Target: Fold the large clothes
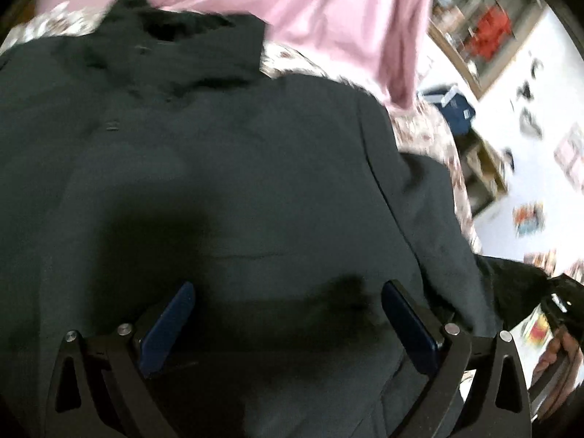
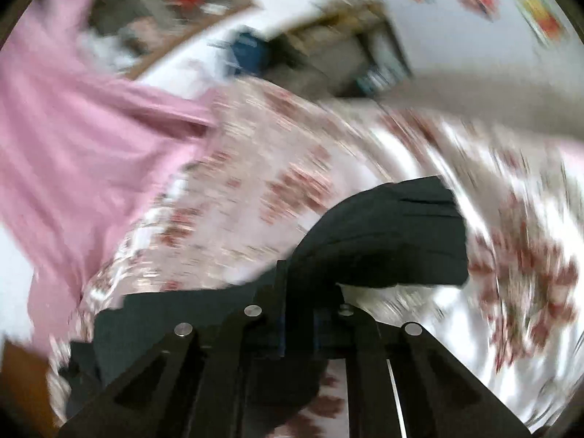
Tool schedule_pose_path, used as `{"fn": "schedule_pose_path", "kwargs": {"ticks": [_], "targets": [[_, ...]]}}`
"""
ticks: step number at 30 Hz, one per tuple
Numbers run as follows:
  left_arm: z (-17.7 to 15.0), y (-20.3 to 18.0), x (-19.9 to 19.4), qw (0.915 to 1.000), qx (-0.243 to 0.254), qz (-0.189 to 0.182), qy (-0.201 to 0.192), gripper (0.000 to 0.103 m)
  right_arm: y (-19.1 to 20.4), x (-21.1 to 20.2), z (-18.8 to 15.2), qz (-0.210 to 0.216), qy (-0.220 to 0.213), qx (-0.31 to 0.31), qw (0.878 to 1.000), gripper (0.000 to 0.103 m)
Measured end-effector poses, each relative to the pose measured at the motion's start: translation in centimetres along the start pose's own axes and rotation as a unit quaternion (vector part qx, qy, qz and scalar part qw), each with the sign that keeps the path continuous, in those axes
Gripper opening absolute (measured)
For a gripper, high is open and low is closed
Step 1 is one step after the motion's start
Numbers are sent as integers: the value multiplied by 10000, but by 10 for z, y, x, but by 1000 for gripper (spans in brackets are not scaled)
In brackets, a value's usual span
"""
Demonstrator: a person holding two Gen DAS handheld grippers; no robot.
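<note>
**Barely begun: sleeve pinched, shirt not yet folded**

Clearly the fold is at its start. Just ahead of and beneath the left gripper (image 1: 288,303) the dark shirt (image 1: 204,168) lies spread almost flat on the flowered bed sheet (image 2: 292,182), its collar at the far end and a row of buttons running toward it. No part of the body has been turned over on itself as far as the left wrist view shows. That gripper's blue pads stand wide apart above the cloth with nothing between them; whether they touch the fabric cannot be told.

Off to its right, the right gripper (image 2: 310,314) has its fingers drawn close together on a bunch of the same dark cloth, which looks like a sleeve or side edge, lifted clear of the sheet and drooping forward past the fingertips. Heavy blur makes the exact pinch point hard to read.

Beyond both grippers a pink cloth (image 1: 328,18) lies rumpled on the bed, untouched.

Judging from this, bringing the sleeve in across the body, the opposite side and the final halving all remain
</note>
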State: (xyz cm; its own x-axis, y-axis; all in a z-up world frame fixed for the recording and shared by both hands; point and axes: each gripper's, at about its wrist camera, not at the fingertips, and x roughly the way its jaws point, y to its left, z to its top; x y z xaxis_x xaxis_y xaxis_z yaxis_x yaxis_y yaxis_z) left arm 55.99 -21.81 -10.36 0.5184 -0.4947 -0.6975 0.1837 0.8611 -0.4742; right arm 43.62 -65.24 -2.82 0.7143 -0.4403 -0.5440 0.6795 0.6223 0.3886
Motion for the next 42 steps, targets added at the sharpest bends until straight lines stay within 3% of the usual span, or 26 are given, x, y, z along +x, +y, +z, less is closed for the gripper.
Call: {"fn": "schedule_pose_path", "kwargs": {"ticks": [2,5,10,13,14,16,18,19,21,23,24,25,26,28,32,36,39,42], "targets": [[6,14,-20,9997,-151,131,-145,102,51,-27,7,281,-429,-873,9949,9],[11,34,-54,9985,-146,410,-334,102,122,-63,1,813,-870,-1963,9733,9],[11,91,-121,9955,-37,731,-609,102,242,-104,-56,1765,-910,-3728,9064,9],[15,145,-169,9953,-331,542,-735,102,289,-120,-106,2147,-749,-4474,8650,9],[17,157,-176,9949,-441,505,-749,102,308,-121,-129,2214,-574,-4812,8462,9],[18,183,-194,9930,-734,508,-779,102,325,-117,-162,2225,-327,-5103,8301,9],[17,199,-207,9913,-832,564,-848,102,340,-102,-201,2141,245,-5363,8160,9],[17,203,-211,9910,-820,598,-871,102,342,-94,-215,2089,466,-5439,8114,10],[14,208,-214,9917,-762,567,-870,102,343,-72,-244,1971,1114,-5675,7916,12],[10,211,-213,9935,-694,430,-795,102,330,-52,-276,1864,1881,-5888,7636,14],[8,211,-208,9950,-638,309,-708,102,322,-50,-287,1812,2093,-5905,7580,14],[6,211,-204,9959,-605,220,-628,102,314,-49,-291,1799,2278,-5876,7553,20],[3,211,-202,9966,-580,151,-560,102,304,-51,-293,1886,2498,-5769,7544,34],[0,201,-184,9986,-458,-86,-267,102,288,-59,-287,2050,2679,-5551,7603,53],[-7,174,-156,9980,-283,-560,63,102,254,-91,-271,2287,2739,-5325,7675,56],[-15,155,-124,9891,-725,-1199,448,102,238,-108,-255,2177,2416,-5413,7754,56],[-21,148,-96,9751,-1252,-1719,632,102,213,-118,-237,2068,2162,-5216,7990,64],[-22,144,-74,9726,-1674,-1406,794,100,183,-132,-218,2071,2038,-4837,8256,67]]}}
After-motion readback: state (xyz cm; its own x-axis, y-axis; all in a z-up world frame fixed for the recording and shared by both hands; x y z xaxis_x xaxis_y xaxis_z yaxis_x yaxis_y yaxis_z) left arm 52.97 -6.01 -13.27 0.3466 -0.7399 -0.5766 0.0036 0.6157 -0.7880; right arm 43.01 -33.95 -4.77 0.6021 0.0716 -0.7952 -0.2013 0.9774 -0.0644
